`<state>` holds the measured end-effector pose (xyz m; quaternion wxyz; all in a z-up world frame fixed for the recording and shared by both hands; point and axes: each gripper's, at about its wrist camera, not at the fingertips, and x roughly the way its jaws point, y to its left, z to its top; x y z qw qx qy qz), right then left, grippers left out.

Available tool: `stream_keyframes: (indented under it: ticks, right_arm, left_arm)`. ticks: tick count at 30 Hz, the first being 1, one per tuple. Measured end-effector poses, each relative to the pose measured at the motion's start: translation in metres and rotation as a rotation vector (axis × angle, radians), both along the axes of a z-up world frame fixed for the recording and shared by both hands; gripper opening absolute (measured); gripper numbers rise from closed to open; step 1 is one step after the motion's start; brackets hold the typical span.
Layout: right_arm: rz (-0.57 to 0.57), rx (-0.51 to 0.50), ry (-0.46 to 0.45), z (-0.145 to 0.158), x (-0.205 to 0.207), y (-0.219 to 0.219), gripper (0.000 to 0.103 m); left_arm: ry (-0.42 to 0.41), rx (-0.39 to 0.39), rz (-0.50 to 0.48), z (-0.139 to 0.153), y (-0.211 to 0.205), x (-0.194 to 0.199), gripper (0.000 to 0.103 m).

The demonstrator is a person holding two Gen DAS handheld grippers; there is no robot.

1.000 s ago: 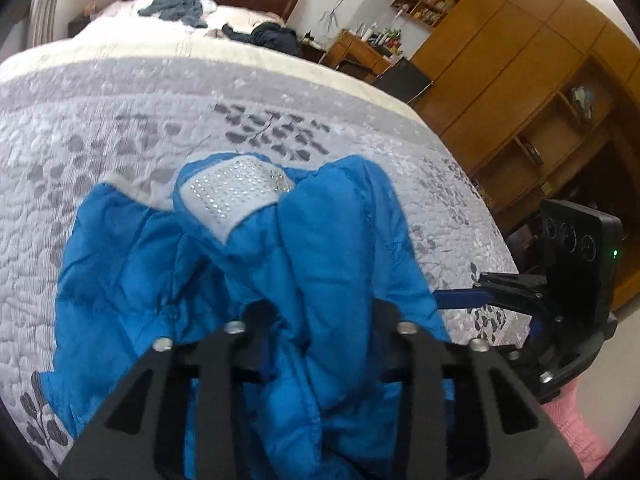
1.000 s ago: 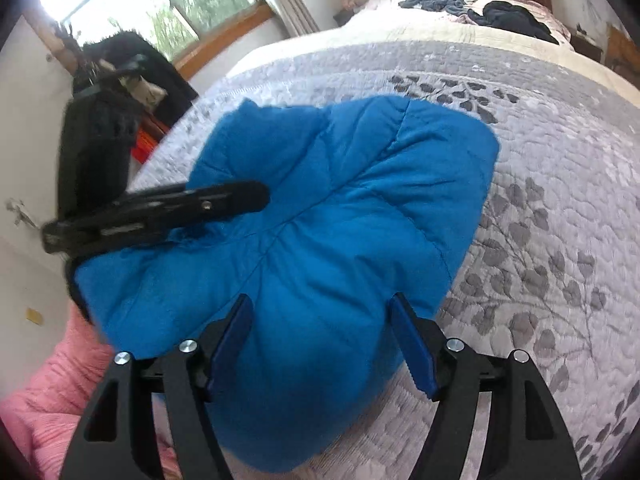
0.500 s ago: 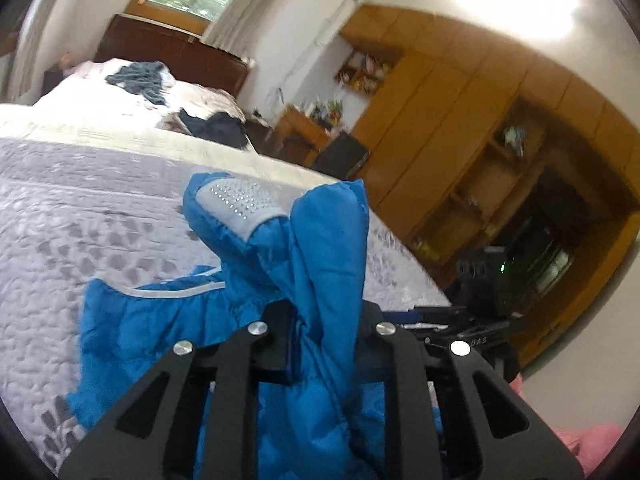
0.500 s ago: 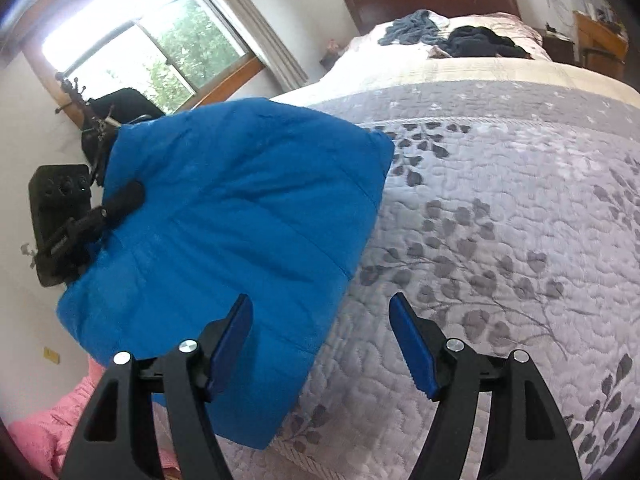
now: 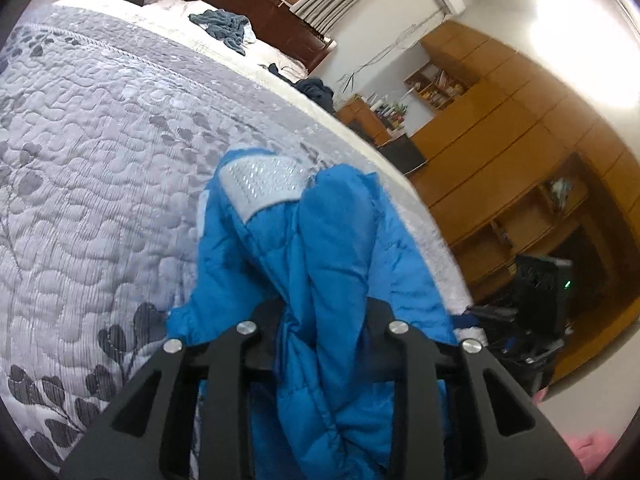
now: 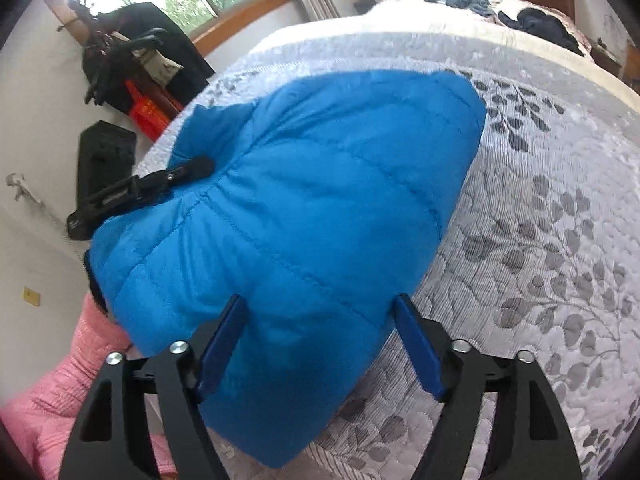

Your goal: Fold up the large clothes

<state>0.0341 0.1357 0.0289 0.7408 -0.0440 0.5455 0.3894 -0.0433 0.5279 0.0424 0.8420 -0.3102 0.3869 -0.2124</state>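
The jacket (image 6: 304,216) has come back down onto the quilt (image 6: 552,240), lower than half a second ago. The left gripper (image 5: 320,320) still clamps a bunched fold; the right gripper (image 6: 320,336) stays spread, straddling the edge.

1. Jacket (image 6: 320,200): bright blue, with a white studded patch (image 5: 260,184).
2. Quilt (image 6: 540,240): pale grey, dark grey leaf print.
3. Sleeve (image 6: 52,392): pink.
4. Cupboards (image 5: 500,140): orange-brown wood.
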Motion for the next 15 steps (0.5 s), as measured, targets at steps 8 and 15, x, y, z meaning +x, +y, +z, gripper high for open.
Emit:
stream_keyframes:
  ticks: [8,15]
  right_arm:
    - [-0.029,0.015,0.062,-0.020,0.003,-0.008,0.080]
    - [-0.033,0.048,0.031,0.004,-0.014,-0.031,0.079]
  left_arm:
    - [0.034,0.019,0.023,0.003,0.006,-0.006,0.041]
    - [-0.061,0.159,0.106,0.068,0.010,-0.080,0.051]
